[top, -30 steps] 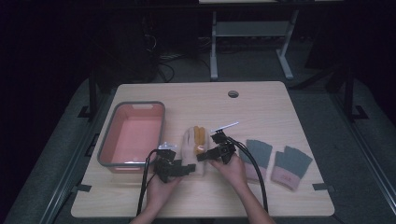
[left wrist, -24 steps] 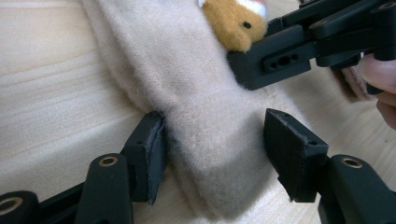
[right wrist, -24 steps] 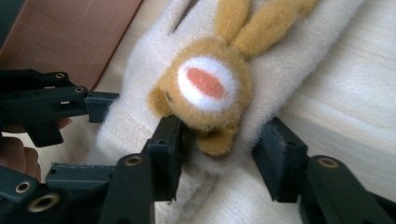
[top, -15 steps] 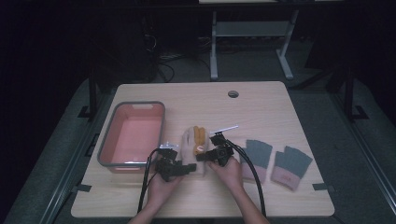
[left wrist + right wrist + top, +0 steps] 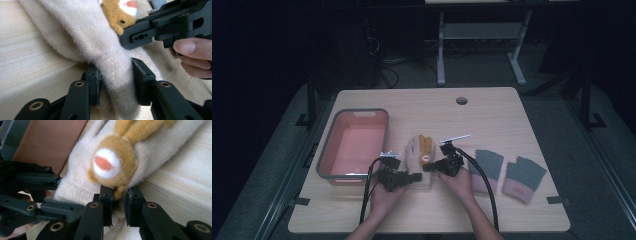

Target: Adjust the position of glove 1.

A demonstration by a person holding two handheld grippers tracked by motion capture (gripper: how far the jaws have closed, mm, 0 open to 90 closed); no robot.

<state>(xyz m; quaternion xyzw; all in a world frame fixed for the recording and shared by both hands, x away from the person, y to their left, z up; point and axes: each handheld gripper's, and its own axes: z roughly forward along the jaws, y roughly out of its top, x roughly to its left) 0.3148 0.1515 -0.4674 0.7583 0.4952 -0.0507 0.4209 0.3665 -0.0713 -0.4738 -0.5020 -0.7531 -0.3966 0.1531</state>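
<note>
Both tools just closed: left tool (image 5: 115, 82) pinching cream glove (image 5: 420, 162) cuff, right tool (image 5: 117, 205) pinching its edge; thin bites, fabric may slip on lifting.

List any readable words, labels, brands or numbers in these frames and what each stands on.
None can be read.
The pink cuff of the grey glove at the right carries a small dark mark, too small and blurred to read.
The cream glove bears an animal figure, no lettering.
</note>
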